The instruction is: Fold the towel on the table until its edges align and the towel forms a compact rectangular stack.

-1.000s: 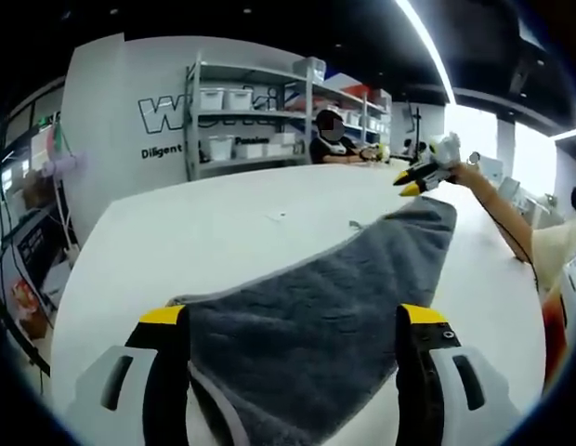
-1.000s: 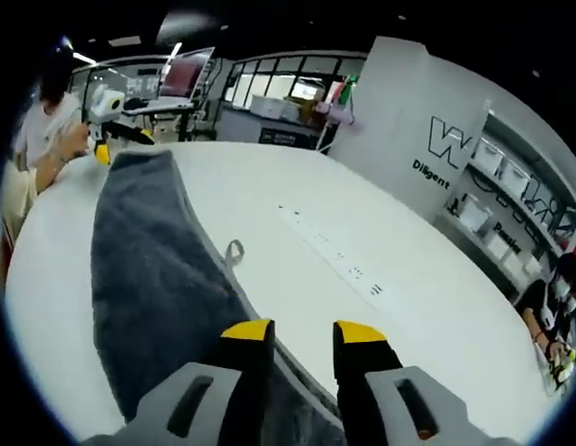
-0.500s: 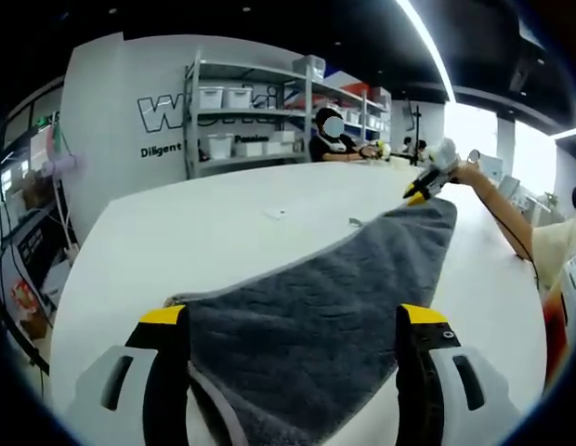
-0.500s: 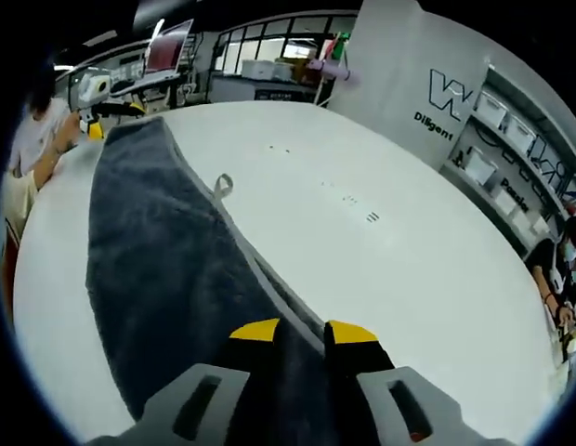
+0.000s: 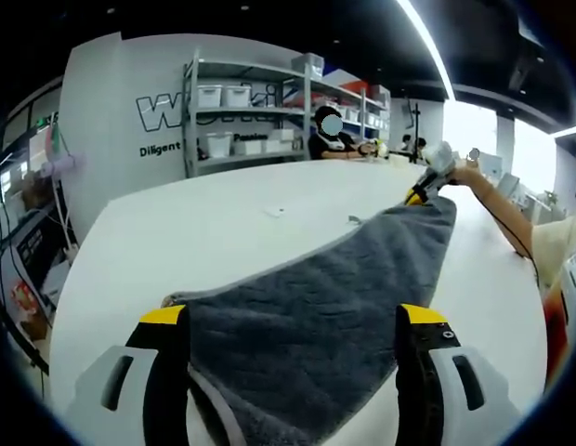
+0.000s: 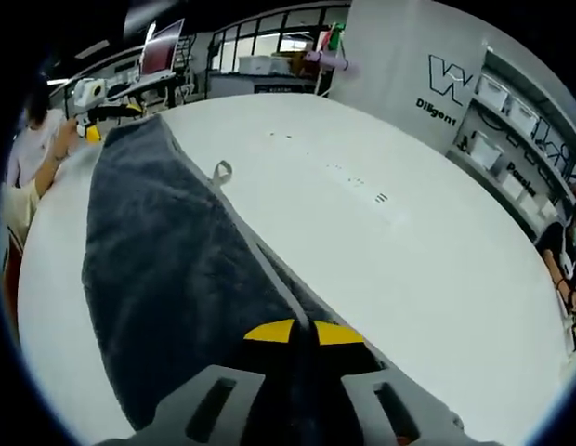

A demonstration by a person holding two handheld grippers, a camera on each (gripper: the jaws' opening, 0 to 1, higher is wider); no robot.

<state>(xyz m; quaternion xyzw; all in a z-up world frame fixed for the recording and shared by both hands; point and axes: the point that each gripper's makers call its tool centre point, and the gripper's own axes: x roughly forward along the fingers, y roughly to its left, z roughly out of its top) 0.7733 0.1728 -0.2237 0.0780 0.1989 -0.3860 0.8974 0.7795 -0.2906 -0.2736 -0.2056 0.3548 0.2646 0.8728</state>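
A dark grey towel [image 5: 325, 297] lies stretched out flat on the white table [image 5: 204, 232]. In the left gripper view my left gripper [image 5: 293, 316] is open wide, with the towel's near corner lying between its yellow-tipped jaws. My right gripper [image 5: 423, 186] rests at the far corner. In the right gripper view my right gripper [image 6: 305, 332] has its jaws pressed together on the near edge of the towel [image 6: 167, 251]. The left gripper [image 6: 91, 100] shows at the towel's far end. A small hanging loop [image 6: 220, 172] sticks out from the towel's long edge.
The table [image 6: 427, 269] stretches wide and white on the towel's right, with small dark marks [image 6: 381, 197]. Metal shelves with white bins [image 5: 242, 121] and a seated person [image 5: 330, 139] stand beyond the table. The arm of the person [image 5: 497, 209] holding the grippers crosses the right side.
My right gripper came down onto the towel's edge and its jaws closed from a small gap to pressed together. The left gripper stayed open and still.
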